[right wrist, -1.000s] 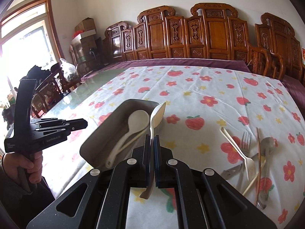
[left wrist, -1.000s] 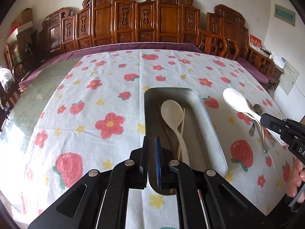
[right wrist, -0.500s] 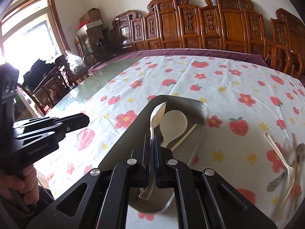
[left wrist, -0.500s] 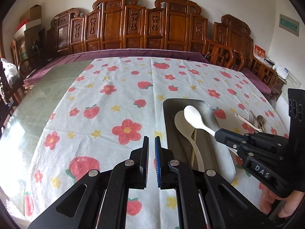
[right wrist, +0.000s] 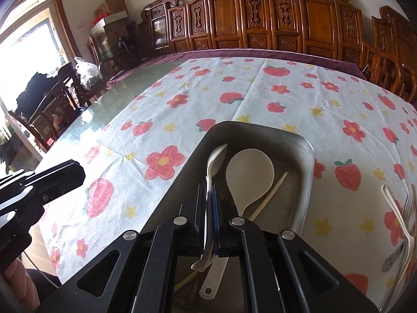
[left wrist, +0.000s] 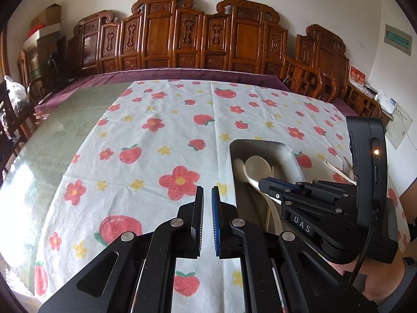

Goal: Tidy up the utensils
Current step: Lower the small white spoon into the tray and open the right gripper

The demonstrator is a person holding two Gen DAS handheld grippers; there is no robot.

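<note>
Carried across from the loose pile of cutlery at the right, the right hand-held gripper (right wrist: 209,195) now hangs over the metal tray (right wrist: 307,172), its jaws just beginning to open around the handle of a white spoon (right wrist: 212,167) that stands between them, bowl tipped forward and blurred above the tray floor. Over the same second the left hand-held gripper (left wrist: 207,203) has drifted off the tray and now points at bare cloth, its pads nearly together with only a thin slit between them and nothing held.

Inside the tray lie a cream rice paddle (right wrist: 250,174) and a pale chopstick (right wrist: 268,195) just beside it, the paddle's handle running back under the right gripper. Beyond the tray's right wall, on the strawberry-and-flower tablecloth (right wrist: 169,104), the unsorted utensils wait: a white plastic fork (right wrist: 396,208) and a metal fork (right wrist: 408,208) among others partly cut off at the frame edge. A person's hand shows at the lower left of the right view, gripping the left tool.

By the look of it the step in hand is the release of the spoon into the tray. The next move likely calls for the jaws to part fully so the spoon drops alongside the paddle, then a return to the pile for another piece
</note>
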